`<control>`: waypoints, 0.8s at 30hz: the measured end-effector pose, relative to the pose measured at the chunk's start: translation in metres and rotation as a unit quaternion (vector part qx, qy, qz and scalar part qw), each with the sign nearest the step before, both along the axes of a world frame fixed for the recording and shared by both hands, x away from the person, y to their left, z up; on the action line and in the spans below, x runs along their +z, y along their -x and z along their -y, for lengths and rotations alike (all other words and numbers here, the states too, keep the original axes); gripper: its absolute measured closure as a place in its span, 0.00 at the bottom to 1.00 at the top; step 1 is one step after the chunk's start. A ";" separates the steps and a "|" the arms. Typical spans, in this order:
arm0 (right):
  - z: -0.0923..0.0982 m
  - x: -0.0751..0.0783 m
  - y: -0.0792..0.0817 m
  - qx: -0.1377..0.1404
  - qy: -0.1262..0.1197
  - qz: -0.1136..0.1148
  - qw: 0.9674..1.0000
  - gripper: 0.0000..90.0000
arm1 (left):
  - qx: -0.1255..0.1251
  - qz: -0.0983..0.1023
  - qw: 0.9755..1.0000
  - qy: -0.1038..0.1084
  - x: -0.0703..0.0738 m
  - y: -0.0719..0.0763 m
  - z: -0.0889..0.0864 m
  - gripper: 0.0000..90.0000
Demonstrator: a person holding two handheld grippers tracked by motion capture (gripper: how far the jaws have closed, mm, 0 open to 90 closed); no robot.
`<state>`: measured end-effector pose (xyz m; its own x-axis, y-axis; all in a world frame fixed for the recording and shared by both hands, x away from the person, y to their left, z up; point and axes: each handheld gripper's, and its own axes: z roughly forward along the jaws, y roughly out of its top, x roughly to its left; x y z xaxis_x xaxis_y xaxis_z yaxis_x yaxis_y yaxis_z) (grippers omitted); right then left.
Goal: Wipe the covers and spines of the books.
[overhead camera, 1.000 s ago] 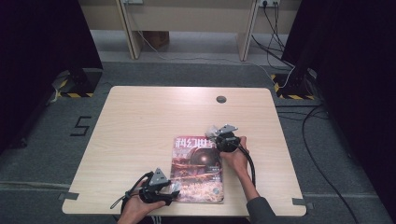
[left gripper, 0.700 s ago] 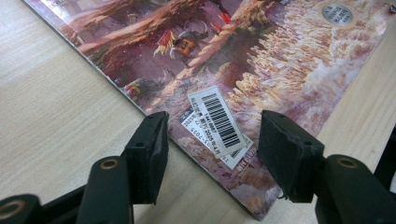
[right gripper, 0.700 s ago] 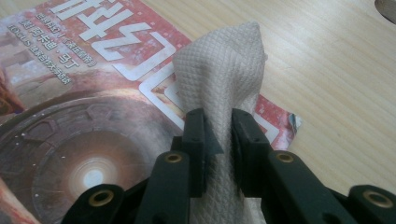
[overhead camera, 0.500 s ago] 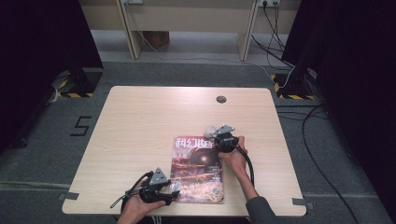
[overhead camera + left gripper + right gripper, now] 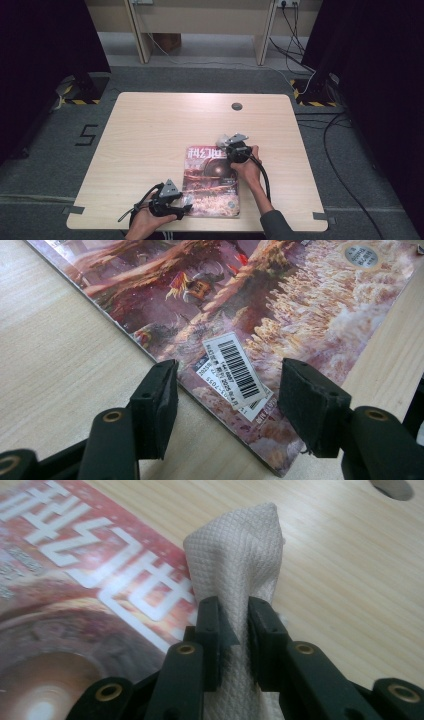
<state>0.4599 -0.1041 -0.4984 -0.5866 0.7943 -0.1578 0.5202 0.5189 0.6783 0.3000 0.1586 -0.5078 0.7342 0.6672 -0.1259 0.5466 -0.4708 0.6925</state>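
A magazine (image 5: 210, 185) with a red and brown cover lies flat near the table's front edge. My left gripper (image 5: 186, 207) rests at its near left corner. In the left gripper view the left gripper (image 5: 227, 375) is open, and its jaws have just been opening. The corner with a barcode sticker (image 5: 235, 370) lies between the pads, which do not press on it. My right gripper (image 5: 223, 142) is at the magazine's far right corner. It (image 5: 234, 605) is shut on a bunched white cloth (image 5: 235, 545) that stands up over the cover's (image 5: 75, 580) edge.
The wooden table (image 5: 150, 130) has a round cable hole (image 5: 236, 106) near its far edge. Dark curtains and cables surround the table on the grey floor. A desk frame stands beyond the far side.
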 end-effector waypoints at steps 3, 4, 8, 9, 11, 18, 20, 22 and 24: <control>-0.010 -0.001 0.003 0.012 -0.006 0.000 1.000 0.86 | 0.000 0.000 1.000 0.001 0.000 0.000 0.000 0.44; -0.013 -0.001 0.004 0.017 -0.006 -0.001 1.000 0.86 | 0.000 0.000 1.000 0.001 0.000 0.000 0.000 0.44; -0.027 -0.001 0.005 0.033 -0.016 -0.006 0.999 0.86 | -0.001 0.001 1.000 0.000 0.000 0.000 0.000 0.44; -0.031 -0.001 0.005 0.039 -0.015 -0.007 0.999 0.86 | 0.000 0.000 1.000 0.001 0.000 0.000 0.000 0.44; -0.039 -0.001 0.004 0.045 -0.012 -0.008 0.999 0.86 | -0.002 0.001 1.000 -0.002 0.000 0.000 0.000 0.44; -0.056 -0.001 -0.003 0.043 -0.011 -0.011 0.999 0.86 | -0.004 0.001 1.000 -0.003 0.000 0.000 0.000 0.44; -0.059 -0.001 -0.006 0.044 -0.010 -0.011 0.999 0.86 | -0.002 0.000 1.000 0.001 0.000 0.000 0.000 0.44; -0.063 -0.001 -0.009 0.043 -0.013 -0.012 0.999 0.86 | -0.002 0.000 1.000 0.000 0.000 0.000 0.000 0.44; -0.069 -0.001 -0.010 0.044 -0.011 -0.013 0.999 0.86 | -0.004 0.001 1.000 -0.003 0.000 0.000 0.000 0.44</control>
<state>0.4697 -0.0352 -0.4989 -0.6579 0.7427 -0.1249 0.4910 0.5487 0.6766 0.3005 0.1585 -0.5074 0.7403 0.6615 -0.1194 0.5405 -0.4802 0.6908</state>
